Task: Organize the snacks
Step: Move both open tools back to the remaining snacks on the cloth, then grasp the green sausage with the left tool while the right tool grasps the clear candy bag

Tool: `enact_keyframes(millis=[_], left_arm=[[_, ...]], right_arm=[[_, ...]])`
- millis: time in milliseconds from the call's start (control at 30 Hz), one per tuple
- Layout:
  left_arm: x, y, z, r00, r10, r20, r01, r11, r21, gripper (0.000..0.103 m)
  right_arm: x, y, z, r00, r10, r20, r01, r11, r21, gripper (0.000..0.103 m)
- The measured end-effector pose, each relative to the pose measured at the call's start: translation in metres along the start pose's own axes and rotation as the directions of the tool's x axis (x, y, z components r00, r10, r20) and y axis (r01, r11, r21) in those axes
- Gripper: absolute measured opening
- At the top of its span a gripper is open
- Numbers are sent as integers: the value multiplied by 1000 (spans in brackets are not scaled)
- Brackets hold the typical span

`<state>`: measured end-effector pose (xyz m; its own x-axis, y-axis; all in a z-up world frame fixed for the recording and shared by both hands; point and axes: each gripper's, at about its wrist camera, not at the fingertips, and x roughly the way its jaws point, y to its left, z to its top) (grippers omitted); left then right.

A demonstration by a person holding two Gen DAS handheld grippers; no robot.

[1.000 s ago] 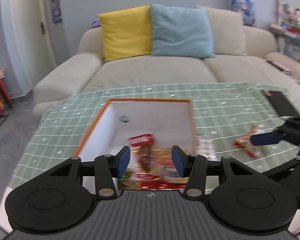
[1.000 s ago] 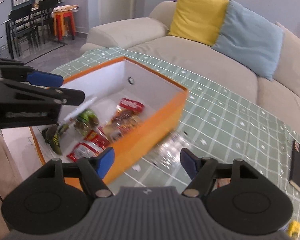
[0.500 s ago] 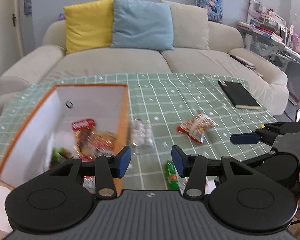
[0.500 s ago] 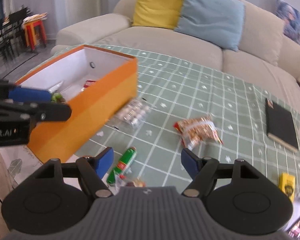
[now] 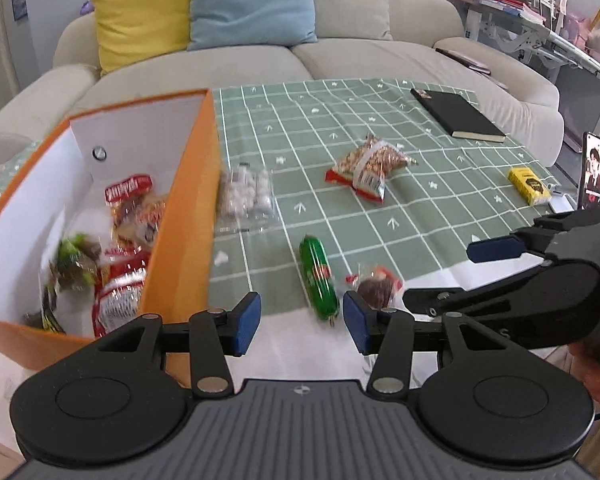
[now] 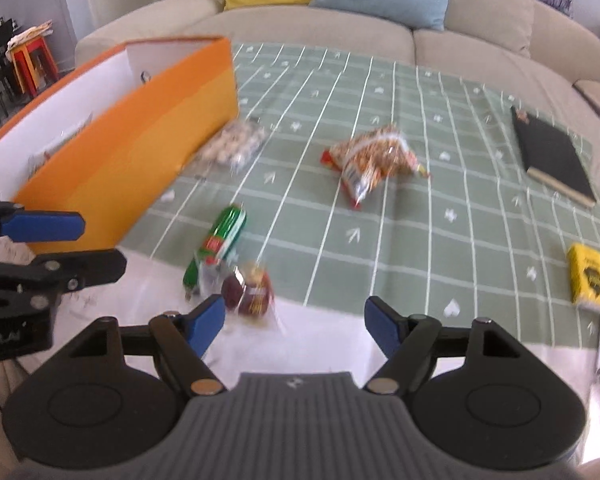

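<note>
Green checked cloth (image 5: 380,208) holds loose snacks beside your orange box (image 5: 184,216). Both tools, left gripper (image 5: 300,322) and right gripper (image 6: 294,326), gape empty. Straddle the green sausage (image 5: 318,276) crosswise, clear of the round snack (image 6: 250,292) touching it.

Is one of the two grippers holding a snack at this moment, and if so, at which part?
Nothing is held. The left gripper and the right gripper are both open and empty above the table.
</note>
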<state>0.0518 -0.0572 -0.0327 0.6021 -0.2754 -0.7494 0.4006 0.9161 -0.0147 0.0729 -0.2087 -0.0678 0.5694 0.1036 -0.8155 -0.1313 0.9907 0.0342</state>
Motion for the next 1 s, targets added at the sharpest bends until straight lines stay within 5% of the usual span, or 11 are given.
enact_keyframes(millis=[333, 467, 667, 833, 1000], left_arm=[[12, 10, -16, 999, -33, -17, 32, 999, -44, 56], [15, 14, -17, 999, -34, -6, 34, 998, -62, 52], [16, 22, -18, 999, -42, 3, 42, 994, -105, 50], [17, 20, -16, 999, -52, 5, 52, 994, -100, 50], [27, 12, -9, 997, -81, 0, 81, 991, -106, 50]], right_arm=[[7, 11, -14, 998, 55, -14, -56, 998, -36, 73], [12, 16, -7, 996, 85, 9, -84, 996, -43, 62], [27, 23, 1, 993, 110, 33, -107, 991, -80, 61], [40, 26, 4, 996, 93, 0, -93, 992, -90, 44], [42, 16, 6, 998, 69, -8, -70, 997, -37, 40]])
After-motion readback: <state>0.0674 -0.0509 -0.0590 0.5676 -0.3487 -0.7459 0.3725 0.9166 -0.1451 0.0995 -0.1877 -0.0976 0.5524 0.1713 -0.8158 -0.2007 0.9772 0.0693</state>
